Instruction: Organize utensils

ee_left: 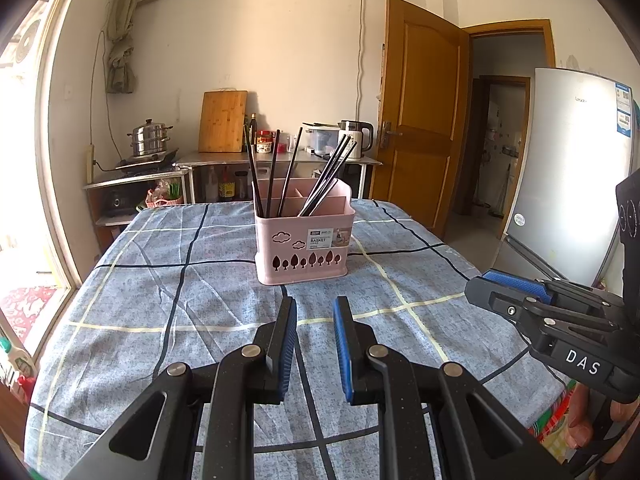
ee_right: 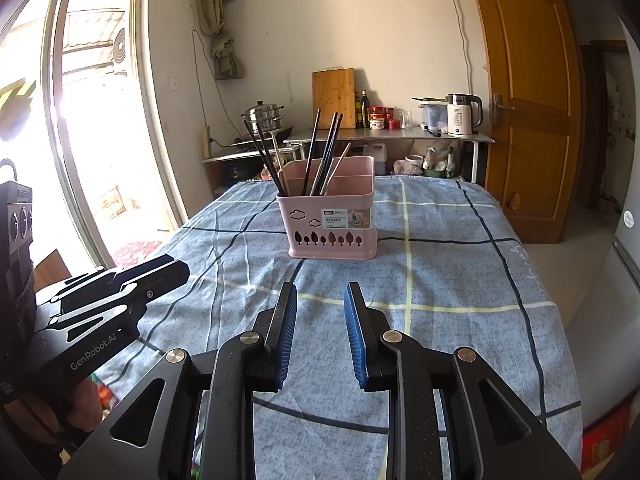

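Observation:
A pink utensil basket [ee_left: 305,236] stands upright on the table's blue checked cloth [ee_left: 180,300]; it also shows in the right wrist view [ee_right: 332,216]. Several black chopsticks [ee_left: 296,172] stand in its compartments, leaning apart; they also show in the right wrist view [ee_right: 320,156]. My left gripper [ee_left: 316,308] is open and empty, low over the cloth, short of the basket. My right gripper [ee_right: 320,294] is open and empty, also short of the basket. Each gripper shows from the side in the other's view, the right one [ee_left: 492,292] and the left one [ee_right: 176,270].
Behind the table is a metal counter [ee_left: 276,158] with a cutting board, jars and a kettle [ee_left: 358,138]. A steamer pot [ee_left: 150,138] sits on a stove at left. A wooden door [ee_left: 420,112] and a silver fridge [ee_left: 572,184] are at right.

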`<state>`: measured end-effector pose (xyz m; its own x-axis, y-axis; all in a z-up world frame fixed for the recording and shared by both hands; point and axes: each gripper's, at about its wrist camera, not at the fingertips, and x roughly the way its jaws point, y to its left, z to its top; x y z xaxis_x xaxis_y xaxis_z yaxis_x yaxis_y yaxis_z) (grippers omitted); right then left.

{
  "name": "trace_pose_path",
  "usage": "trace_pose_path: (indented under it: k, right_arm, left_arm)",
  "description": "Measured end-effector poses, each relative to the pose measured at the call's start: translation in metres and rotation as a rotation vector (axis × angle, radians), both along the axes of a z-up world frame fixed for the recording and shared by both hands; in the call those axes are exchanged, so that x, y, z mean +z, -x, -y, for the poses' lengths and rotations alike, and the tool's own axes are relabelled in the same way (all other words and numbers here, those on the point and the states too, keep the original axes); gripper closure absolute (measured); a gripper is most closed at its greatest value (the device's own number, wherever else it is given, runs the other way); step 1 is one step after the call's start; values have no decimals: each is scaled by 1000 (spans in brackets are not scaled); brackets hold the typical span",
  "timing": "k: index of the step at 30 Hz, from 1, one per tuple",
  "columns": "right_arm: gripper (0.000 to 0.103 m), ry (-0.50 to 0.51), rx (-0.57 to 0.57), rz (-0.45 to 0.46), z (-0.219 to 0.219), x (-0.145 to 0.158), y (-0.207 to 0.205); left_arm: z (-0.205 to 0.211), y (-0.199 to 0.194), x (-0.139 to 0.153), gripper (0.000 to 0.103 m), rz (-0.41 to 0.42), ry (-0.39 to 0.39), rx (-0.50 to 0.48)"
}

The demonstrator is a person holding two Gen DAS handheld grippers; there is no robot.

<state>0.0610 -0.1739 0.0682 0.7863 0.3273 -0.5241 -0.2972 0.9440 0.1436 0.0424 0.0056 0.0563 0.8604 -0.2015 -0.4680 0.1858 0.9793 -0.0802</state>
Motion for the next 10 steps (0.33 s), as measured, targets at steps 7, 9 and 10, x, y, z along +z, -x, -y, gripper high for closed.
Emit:
trace_pose_path:
  k: [7,9,10]
  right_arm:
    - [78,3,0,-2,-1,-1,0]
    - [78,3,0,-2,0,-2,0]
    - [78,3,0,-3,0,-2,0]
  left_arm:
    - [-3,0,-1,85,4,12,12]
    - [-4,1,-1,85,3,14,16]
    - [-4,1,-1,85,2,16,17]
